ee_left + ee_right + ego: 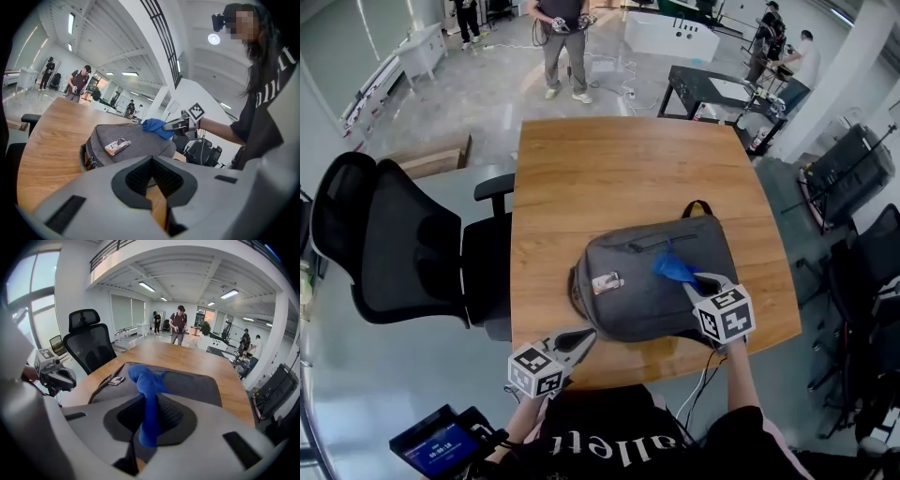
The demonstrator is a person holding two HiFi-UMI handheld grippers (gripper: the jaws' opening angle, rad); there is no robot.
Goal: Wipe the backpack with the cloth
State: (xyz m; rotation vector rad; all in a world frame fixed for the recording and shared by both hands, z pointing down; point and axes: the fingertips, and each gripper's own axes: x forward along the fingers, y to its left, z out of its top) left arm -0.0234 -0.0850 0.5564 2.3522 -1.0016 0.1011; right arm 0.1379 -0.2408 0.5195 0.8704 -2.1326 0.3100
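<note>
Pressing the cloth [675, 266], clamped in the right gripper [704, 280], flat across the backpack [637, 292] is advised; left gripper [581, 340] closed, empty.

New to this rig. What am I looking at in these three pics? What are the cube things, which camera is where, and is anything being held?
There is no robot here. A person holds a two-jaw gripper in each hand. Each marker cube is part of its gripper.

The head view comes from a camera on the person's head, looking steeply down. The other two views come from wide-angle cameras riding on each gripper, looking along its jaws.

On the wooden table lies a grey backpack, flat. The right gripper is shut on a blue cloth, which rests on the backpack's top face. In the right gripper view, the cloth runs out between the jaws. The left gripper is at the table's near edge, by the backpack's corner. Its jaws are together and hold nothing.
</note>
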